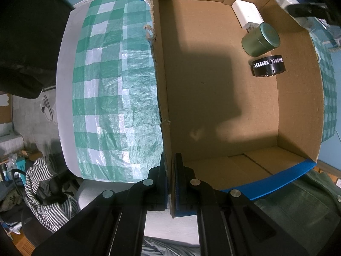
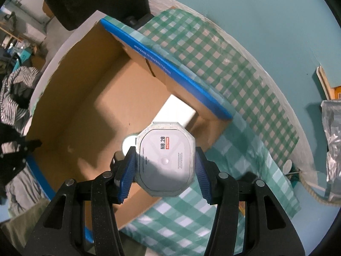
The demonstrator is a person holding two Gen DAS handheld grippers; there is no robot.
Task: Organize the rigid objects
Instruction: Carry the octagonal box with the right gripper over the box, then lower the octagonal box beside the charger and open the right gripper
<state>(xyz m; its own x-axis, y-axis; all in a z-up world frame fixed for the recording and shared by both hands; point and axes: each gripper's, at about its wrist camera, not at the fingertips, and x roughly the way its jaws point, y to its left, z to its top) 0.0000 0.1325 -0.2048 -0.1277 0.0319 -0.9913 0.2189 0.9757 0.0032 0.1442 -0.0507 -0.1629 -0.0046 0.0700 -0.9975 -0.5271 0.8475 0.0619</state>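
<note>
An open cardboard box [image 1: 213, 85] with blue edges stands on a green-checked tablecloth [image 1: 110, 81]. My left gripper [image 1: 170, 183] is shut on the box's near left wall. Inside, at the far right, lie a white adapter [image 1: 247, 12], a green round tin [image 1: 260, 39] and a black round part [image 1: 268, 65]. In the right wrist view my right gripper [image 2: 164, 166] is shut on a white octagonal device [image 2: 166, 160], held over the corner of the cardboard box [image 2: 89, 115]. The same gripper shows dark at the top right of the left wrist view.
The checked cloth [image 2: 213, 64] covers a round white table. A silver foil bag [image 2: 332, 140] lies at the right edge. Striped clothing [image 1: 46, 183] hangs on a chair below the table's left. A green jacket [image 1: 298, 204] is near the box's front.
</note>
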